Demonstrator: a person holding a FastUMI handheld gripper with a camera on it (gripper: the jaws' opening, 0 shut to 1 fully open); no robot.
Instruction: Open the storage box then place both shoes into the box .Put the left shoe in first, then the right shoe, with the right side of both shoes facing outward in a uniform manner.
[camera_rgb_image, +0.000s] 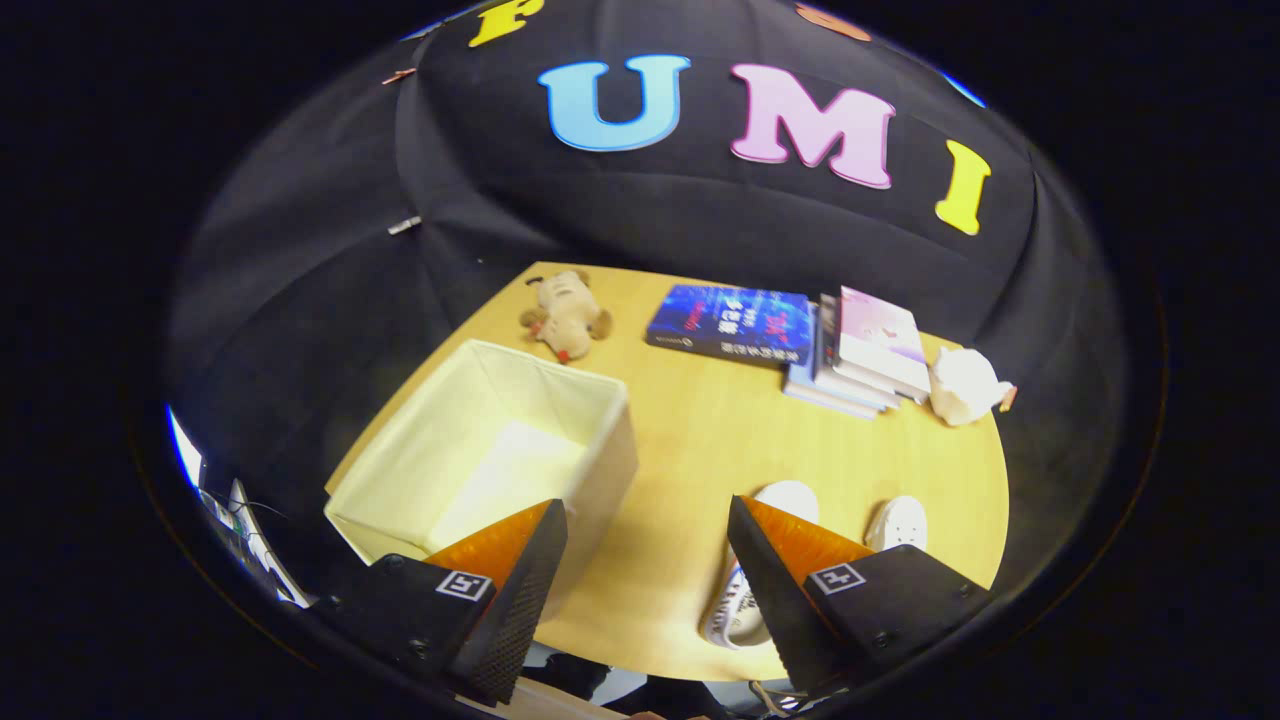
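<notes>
The claw (648, 540) hangs above a round wooden counter (700, 440), its two fingers spread wide apart and gripping nothing; bare counter top shows in the gap between them.

Storage box (480, 450): a pale fabric box with no lid on it, standing upright at the counter's left part, its opening facing up. Its interior is empty, with the light bottom panel in plain sight. The left finger overlaps the box's near corner in the picture; contact cannot be judged.

Shoes: two white shoes stand near the counter's near edge, well apart from the box. The first shoe (760, 560) is half covered by the right finger; its toe cap points away toward the books and its long axis runs from the near edge toward the far side of the counter, with a printed sole edge showing at its near end. The second shoe (898, 522) stands just beside it on the right, toe pointing the same way. Which is left and which is right cannot be told.

Beyond the fingers, along the far edge: a brown plush toy (566, 315) behind the box, a blue book (728, 323) lying flat, a stack of books (860, 355) touching it, and a white plush toy (965, 385) beside the stack.
</notes>
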